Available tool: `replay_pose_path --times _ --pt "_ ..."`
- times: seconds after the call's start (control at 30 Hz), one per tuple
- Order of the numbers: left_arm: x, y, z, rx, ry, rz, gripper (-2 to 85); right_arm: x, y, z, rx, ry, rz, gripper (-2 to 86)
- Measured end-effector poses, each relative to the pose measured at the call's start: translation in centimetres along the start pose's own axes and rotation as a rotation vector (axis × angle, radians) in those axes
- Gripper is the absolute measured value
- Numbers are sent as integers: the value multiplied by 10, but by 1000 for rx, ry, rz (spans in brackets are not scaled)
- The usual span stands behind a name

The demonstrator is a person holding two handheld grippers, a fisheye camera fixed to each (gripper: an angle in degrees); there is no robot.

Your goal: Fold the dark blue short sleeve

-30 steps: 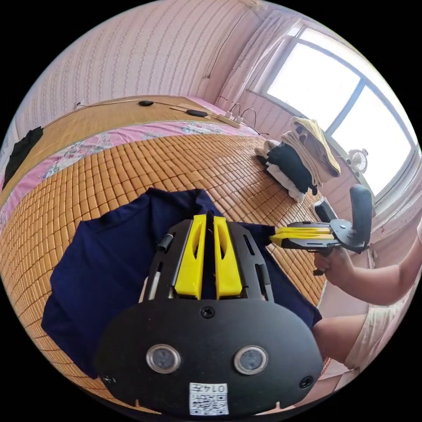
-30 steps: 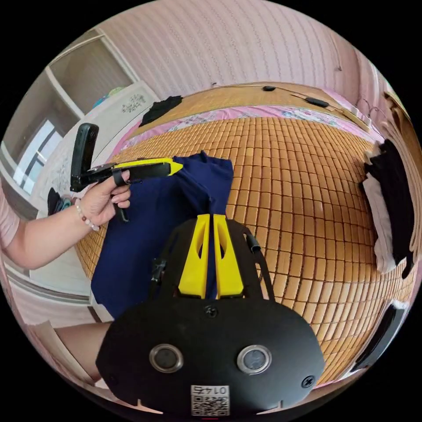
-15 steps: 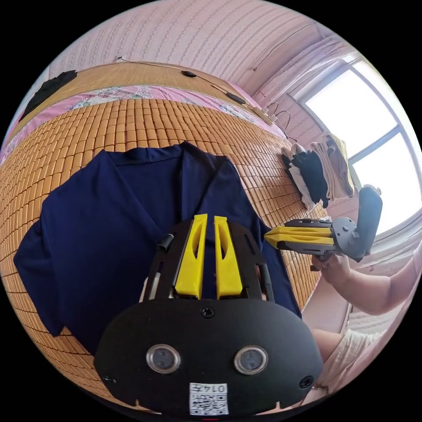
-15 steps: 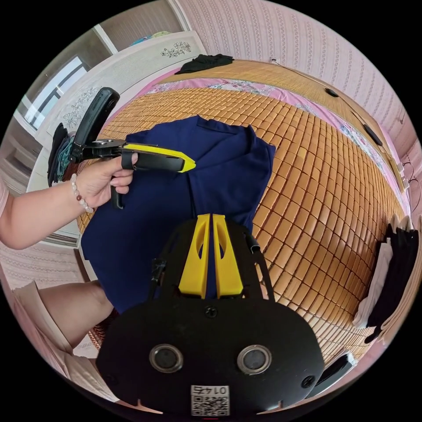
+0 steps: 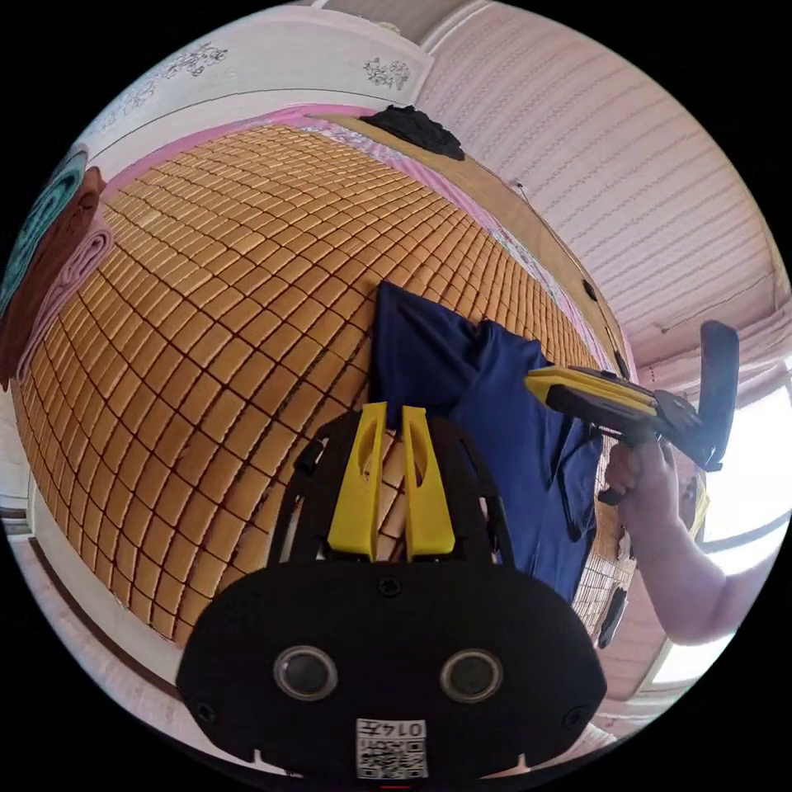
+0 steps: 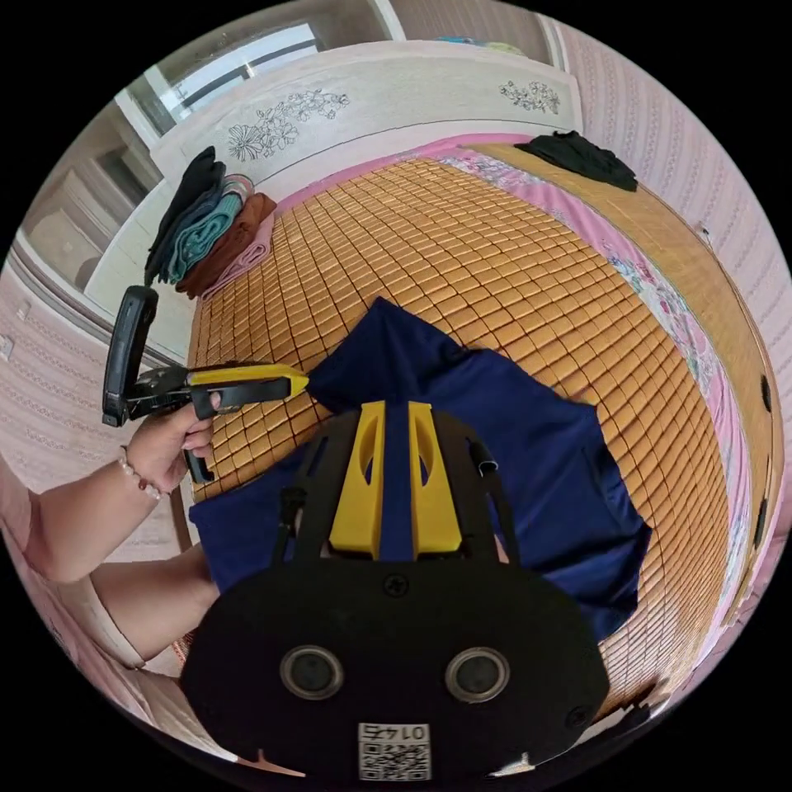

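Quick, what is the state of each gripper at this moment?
Left gripper: fingers nearly closed with a narrow gap, holding nothing; bamboo mat shows between them.
Right gripper: fingers slightly apart over the dark blue shirt; whether it grips cannot be told.

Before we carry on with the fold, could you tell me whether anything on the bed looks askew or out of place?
The dark blue shirt lies crooked and rumpled on the bamboo mat, with one corner folded over and uneven edges rather than spread flat. A black garment sits loose at the far corner. Nothing looks spilled or damaged.
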State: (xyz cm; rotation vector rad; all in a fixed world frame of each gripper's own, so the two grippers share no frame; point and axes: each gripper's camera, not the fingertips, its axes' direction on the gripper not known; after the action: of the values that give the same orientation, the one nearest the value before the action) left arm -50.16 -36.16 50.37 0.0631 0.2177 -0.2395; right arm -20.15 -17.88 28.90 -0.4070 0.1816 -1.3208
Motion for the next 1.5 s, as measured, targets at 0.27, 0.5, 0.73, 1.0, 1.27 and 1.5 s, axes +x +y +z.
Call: replay_pose_path --times 0.27,0.5,0.73,1.0,1.27,1.5 --pt "-37 -12 -7 -38 114 -42 59 -32 -138 77 -145 76 -110 80" --pt "-35 -27 -15 -104 99 44 -2 -3 -143 79 -119 31 47 -2" --pt "8 -18 -52 12 311 332 5 57 -50 -36 217 -24 289 3" --pt "56 6 -36 -179 291 513 47 99 68 -36 -45 44 450 73" --pt "115 -2 -3 -210 172 642 69 123 80 -32 34 32 456 70" --pt "145 -5 44 -389 67 631 14 139 73 7 -85 26 429 8"
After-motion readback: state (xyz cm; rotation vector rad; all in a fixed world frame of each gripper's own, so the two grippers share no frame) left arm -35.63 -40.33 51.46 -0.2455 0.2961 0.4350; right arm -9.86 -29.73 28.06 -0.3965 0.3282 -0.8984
